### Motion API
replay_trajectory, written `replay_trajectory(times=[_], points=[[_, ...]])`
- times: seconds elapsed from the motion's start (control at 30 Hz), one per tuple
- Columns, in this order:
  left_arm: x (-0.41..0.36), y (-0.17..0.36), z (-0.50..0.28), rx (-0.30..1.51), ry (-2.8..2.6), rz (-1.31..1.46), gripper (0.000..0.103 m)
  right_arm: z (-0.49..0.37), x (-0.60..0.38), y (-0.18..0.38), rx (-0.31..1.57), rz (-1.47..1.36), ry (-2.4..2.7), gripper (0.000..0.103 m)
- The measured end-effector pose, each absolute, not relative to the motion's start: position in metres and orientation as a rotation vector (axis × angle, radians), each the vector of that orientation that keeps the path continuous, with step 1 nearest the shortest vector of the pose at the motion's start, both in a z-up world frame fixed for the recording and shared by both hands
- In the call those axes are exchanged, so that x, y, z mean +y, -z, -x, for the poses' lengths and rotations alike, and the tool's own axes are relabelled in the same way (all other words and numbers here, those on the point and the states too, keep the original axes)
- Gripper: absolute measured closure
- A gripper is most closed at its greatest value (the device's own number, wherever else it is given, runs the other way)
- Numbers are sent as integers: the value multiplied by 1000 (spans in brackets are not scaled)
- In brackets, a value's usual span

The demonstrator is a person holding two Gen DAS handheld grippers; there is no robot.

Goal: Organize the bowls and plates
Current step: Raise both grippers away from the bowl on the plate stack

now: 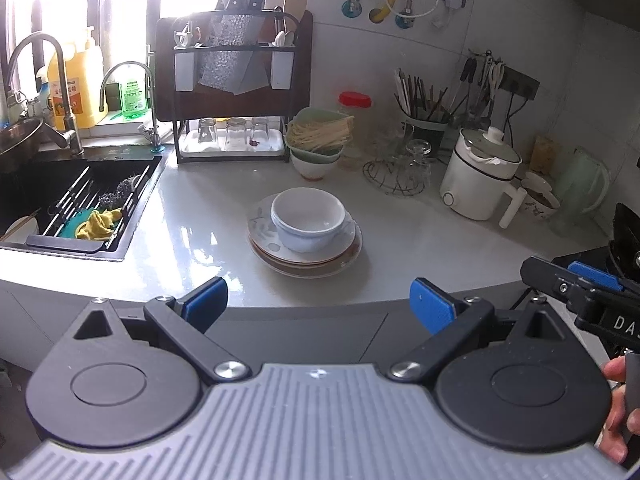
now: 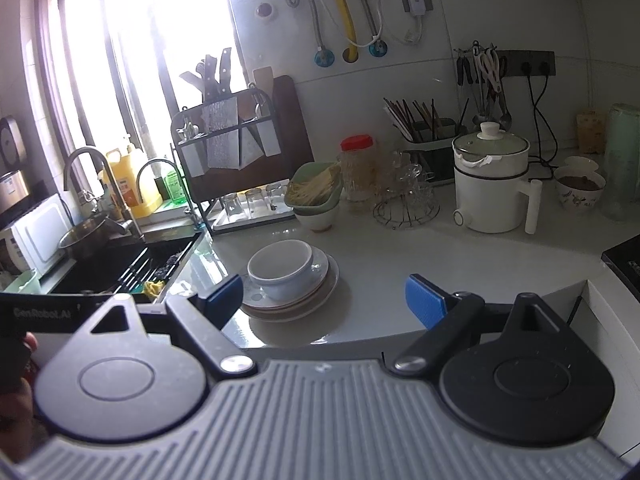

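Grippers sit nearest the cameras, both held back from the worktop point(image 1: 192, 232) edge: the left gripper point(image 1: 320, 304) has its blue pads spread wide with nothing between them, and the right gripper point(image 2: 324, 300) is equally wide and empty (its tip also shows at the right edge of the left wrist view). Beyond them, near the front of the pale worktop, a white bowl point(image 1: 308, 218) sits upright on a stack of plates point(image 1: 316, 262), the topmost white with a faint leaf pattern. To the left lies a dark sink point(image 1: 60, 200) holding a yellow cloth point(image 1: 98, 226). Farther back, stacked bowls point(image 1: 316, 148) carry dry noodles, just beside a red-lidded jar point(image 1: 355, 120). A white electric pot point(image 1: 478, 172) stands to the right, and a dish rack point(image 1: 234, 92) with upturned glasses stands against the wall.
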State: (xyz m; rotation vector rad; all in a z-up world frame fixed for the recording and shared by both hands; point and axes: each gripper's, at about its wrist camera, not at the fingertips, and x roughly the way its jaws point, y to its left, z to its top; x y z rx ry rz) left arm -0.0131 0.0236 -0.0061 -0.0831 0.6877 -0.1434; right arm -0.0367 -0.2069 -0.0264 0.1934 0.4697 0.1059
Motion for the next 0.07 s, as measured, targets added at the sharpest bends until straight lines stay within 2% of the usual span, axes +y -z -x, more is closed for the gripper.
replay_trajectory(times=[0.07], points=[[24, 7, 13, 691, 146, 85, 4, 36, -208, 27, 472, -196, -107, 13]])
